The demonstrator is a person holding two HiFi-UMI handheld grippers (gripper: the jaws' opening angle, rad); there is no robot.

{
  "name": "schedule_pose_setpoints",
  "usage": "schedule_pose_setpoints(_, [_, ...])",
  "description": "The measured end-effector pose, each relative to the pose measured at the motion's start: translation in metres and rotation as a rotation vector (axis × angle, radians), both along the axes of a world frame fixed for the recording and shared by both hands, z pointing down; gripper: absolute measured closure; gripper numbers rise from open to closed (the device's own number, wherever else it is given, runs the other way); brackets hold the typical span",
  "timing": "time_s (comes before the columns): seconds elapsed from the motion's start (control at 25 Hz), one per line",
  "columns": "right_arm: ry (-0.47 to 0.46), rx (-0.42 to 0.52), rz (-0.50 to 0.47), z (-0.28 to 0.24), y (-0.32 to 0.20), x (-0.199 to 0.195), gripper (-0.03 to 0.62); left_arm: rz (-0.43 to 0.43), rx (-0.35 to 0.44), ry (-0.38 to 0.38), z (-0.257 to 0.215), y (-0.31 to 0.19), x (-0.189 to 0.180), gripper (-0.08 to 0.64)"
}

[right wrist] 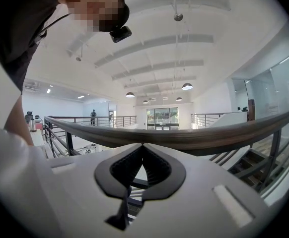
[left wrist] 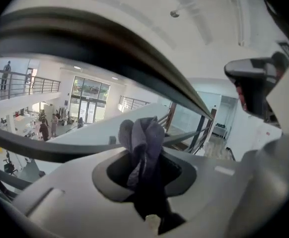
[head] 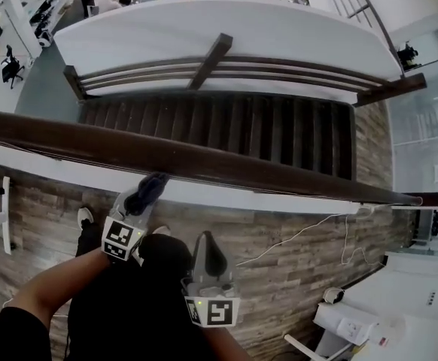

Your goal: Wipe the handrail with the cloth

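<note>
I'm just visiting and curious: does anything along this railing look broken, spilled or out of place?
Nothing looks broken or spilled. The one untidy thing is a thin white cable lying loose across the wooden floor near the right end of the handrail. The crumpled dark cloth in the left gripper is simply pinched there.

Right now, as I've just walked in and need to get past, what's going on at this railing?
A person stands at the wooden handrail above the stairs, holding a gripper in each hand. The left gripper is shut on a dark cloth and held close up to the rail, though contact isn't clear. The right gripper is shut and empty, nearer the person's body.
</note>
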State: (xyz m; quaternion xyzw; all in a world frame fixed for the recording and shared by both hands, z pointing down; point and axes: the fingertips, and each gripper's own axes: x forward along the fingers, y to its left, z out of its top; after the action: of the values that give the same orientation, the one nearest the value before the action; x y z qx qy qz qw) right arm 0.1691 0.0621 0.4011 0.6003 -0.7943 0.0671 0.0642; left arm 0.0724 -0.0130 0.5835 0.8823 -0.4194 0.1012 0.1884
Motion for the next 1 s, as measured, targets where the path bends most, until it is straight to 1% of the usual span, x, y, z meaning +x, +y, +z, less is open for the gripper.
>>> schedule_pose_setpoints(0.08, [-0.006,0.015,-0.012,-0.005,-0.007,-0.007,0.591,0.008,0.051,0.013,-0.028,0.006,-0.007,0.474])
schedule_pose_setpoints(0.16, [-0.02,0.017,-0.023,-0.007,-0.011,-0.014,0.591,-0.008,0.08,0.041,-0.056,0.013,-0.019,0.474])
schedule_pose_setpoints(0.24, [-0.026,0.008,-0.04,-0.009,-0.015,-0.024,0.591,-0.045,0.098,0.084,-0.085,0.021,-0.035,0.476])
schedule_pose_setpoints(0.32, [-0.014,-0.008,-0.056,-0.011,-0.021,-0.035,0.591,-0.089,0.127,0.105,-0.114,0.029,-0.054,0.476])
schedule_pose_setpoints(0.44, [-0.014,-0.03,-0.062,-0.016,-0.031,-0.051,0.591,-0.168,0.177,0.097,-0.155,0.035,-0.088,0.476])
schedule_pose_setpoints(0.52, [-0.032,-0.019,-0.07,-0.023,-0.036,-0.064,0.591,-0.227,0.219,0.083,-0.177,0.038,-0.115,0.476])
schedule_pose_setpoints(0.64, [-0.03,0.031,-0.102,-0.04,-0.047,-0.087,0.591,-0.325,0.262,0.048,-0.203,0.039,-0.16,0.477])
schedule_pose_setpoints(0.76, [-0.011,0.094,-0.15,-0.061,-0.059,-0.112,0.591,-0.394,0.261,0.021,-0.218,0.03,-0.199,0.477])
schedule_pose_setpoints(0.88, [0.002,0.151,-0.16,-0.08,-0.063,-0.126,0.592,-0.416,0.289,0.032,-0.233,0.025,-0.222,0.477])
schedule_pose_setpoints(1.0, [0.019,0.219,-0.145,-0.101,-0.069,-0.131,0.592,-0.42,0.338,0.038,-0.249,0.015,-0.231,0.477])
